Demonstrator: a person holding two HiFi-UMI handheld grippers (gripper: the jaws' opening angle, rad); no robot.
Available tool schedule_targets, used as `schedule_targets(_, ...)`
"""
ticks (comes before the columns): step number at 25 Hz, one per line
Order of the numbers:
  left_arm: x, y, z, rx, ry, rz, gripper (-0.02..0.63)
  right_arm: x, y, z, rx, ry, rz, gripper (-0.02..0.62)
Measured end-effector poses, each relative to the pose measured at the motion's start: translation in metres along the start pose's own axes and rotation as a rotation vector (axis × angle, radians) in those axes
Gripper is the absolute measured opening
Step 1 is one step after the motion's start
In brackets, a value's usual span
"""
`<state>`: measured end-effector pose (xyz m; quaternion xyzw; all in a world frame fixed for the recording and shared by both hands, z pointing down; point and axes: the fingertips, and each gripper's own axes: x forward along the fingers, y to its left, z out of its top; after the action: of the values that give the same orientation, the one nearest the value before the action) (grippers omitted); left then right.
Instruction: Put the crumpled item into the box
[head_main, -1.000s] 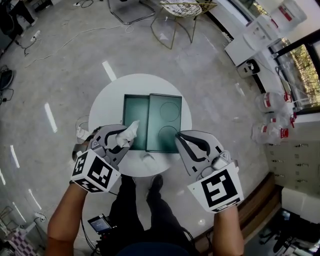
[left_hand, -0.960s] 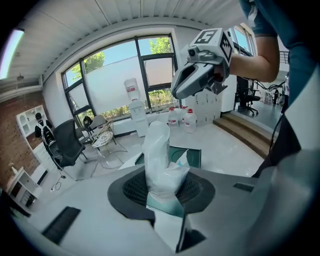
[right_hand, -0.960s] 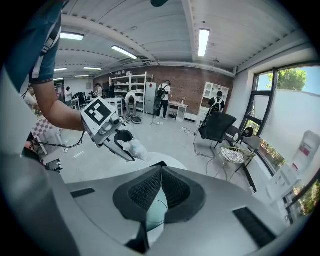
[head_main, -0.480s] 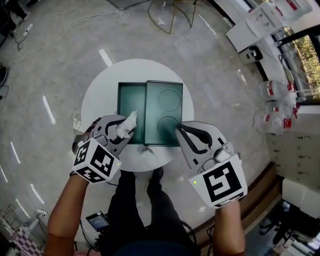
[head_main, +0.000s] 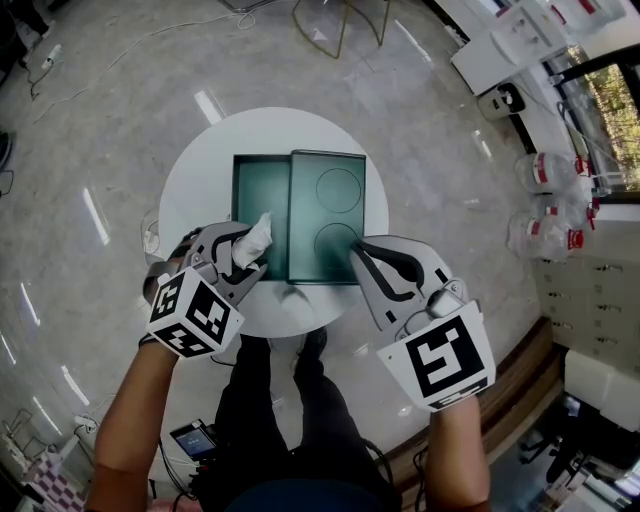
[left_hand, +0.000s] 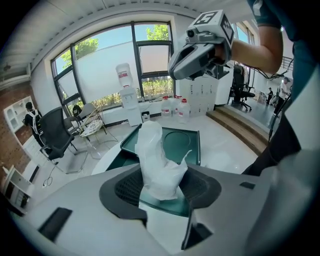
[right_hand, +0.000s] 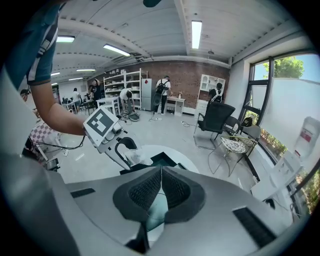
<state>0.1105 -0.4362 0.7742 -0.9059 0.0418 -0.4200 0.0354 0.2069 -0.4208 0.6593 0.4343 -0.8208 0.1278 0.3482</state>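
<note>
A crumpled white item (head_main: 252, 240) stands upright between the pads of my left gripper (head_main: 240, 255), over the near left corner of the open dark green box (head_main: 258, 200). The jaws are opening, and the item (left_hand: 157, 160) stays propped between the parted pads. The box's lid (head_main: 328, 215) lies open on the right, with two round hollows. My right gripper (head_main: 365, 262) hovers at the lid's near right corner. Its pads meet, shut with nothing between them (right_hand: 161, 172). In the right gripper view, the left gripper (right_hand: 122, 150) and the item (right_hand: 137, 156) show above the box (right_hand: 162, 160).
The box rests on a small round white table (head_main: 200, 170). A bit of white paper (head_main: 293, 293) lies at the table's near edge and a clear object (head_main: 152, 235) at its left edge. A wire chair (head_main: 340, 15) stands beyond; water bottles (head_main: 545, 240) and cabinets are at the right.
My left gripper's jaws have spread wider around the crumpled item, which stays between them over the box's near left corner. The right gripper has hardly moved.
</note>
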Motion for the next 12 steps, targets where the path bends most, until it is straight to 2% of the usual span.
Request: schedule_targets(12, -0.017, -0.007, 0.008, 0.025, -0.007, 0.005, 0.241, -0.013, 0.009, 0.006, -0.005, -0.003, -0.013, 0.038)
